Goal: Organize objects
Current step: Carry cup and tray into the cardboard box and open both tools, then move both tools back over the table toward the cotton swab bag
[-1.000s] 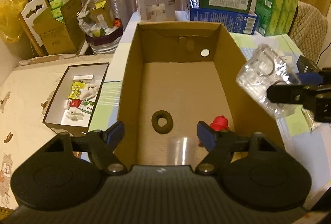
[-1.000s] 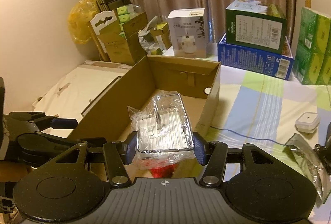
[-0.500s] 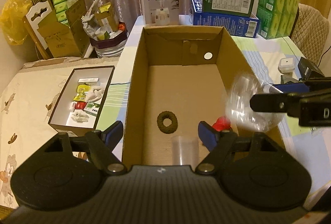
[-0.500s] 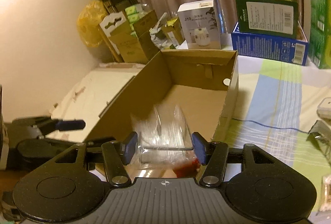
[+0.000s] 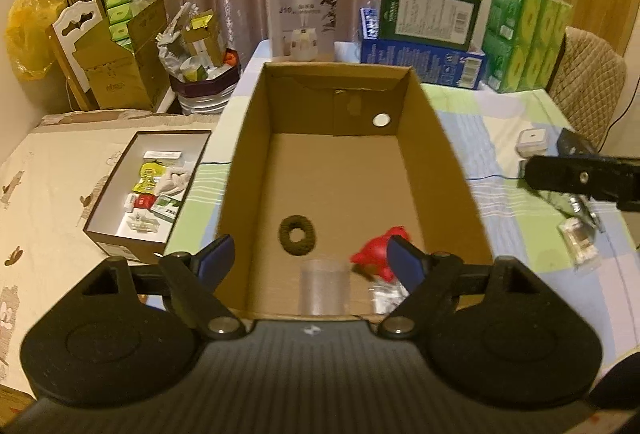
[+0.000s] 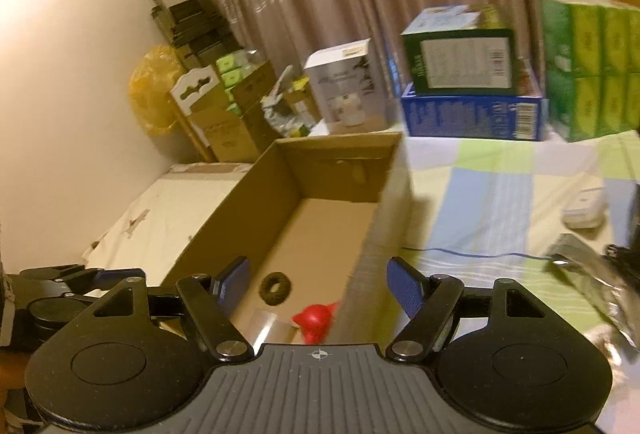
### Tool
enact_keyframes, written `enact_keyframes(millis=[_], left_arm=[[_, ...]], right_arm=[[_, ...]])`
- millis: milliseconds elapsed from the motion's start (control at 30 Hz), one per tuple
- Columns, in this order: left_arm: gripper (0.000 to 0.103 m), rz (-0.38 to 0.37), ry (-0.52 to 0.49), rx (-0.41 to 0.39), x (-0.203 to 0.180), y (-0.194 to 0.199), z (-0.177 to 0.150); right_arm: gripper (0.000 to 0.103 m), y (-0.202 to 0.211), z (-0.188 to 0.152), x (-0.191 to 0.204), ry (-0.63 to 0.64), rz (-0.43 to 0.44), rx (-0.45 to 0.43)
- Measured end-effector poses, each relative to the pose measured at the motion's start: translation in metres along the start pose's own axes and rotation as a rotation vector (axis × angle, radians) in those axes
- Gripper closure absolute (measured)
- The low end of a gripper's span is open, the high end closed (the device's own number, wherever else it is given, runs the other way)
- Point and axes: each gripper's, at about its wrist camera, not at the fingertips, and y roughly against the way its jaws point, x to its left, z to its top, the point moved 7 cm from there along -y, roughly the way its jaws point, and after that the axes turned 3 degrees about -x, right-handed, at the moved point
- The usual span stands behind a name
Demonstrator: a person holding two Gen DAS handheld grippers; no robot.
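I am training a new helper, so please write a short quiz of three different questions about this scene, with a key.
1. True or false: the ring lies inside the cardboard box.
2. What colour is the toy near the box's front right corner?
3. The right gripper holds: A) a cup B) nothing C) a bag

Key: 1 true; 2 red; 3 B, its jaws are opening with nothing between them.

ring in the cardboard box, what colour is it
Dark olive-brown ring; the left wrist view shows it best.

Two wrist views, angled down (shared: cardboard box [image 5: 436, 169]).
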Motion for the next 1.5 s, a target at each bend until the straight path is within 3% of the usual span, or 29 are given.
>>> enact_keyframes(millis=[533,800,1000,1167,1500], left_arm=[[0.012,-0.083,-0.047,-0.054,-0.080,0.044,0.000],[0.001,-0.161,-0.064,-0.079,-0.129,0.051,0.001],[0.001,-0.218,-0.101,-0.088,-0.172,0.049,0.003],[0.001,-0.256,-0.135,-0.075,-0.207,0.041,0.001],[0.001,-0.306,-0.184,-0.021,-0.255,0.014,-0.014]], right_arm=[[0.030,0.108,-0.024,-0.068,-0.024,-0.207,-0.061],[0.029,0.160,-0.048,-0.122,-0.083,-0.328,-0.069],[0.029,0.193,-0.067,-0.167,-0.139,-0.412,-0.069],[0.029,0.209,-0.079,-0.195,-0.182,-0.459,-0.062],[0.029,0.210,-0.087,-0.217,-0.206,-0.464,-0.051]])
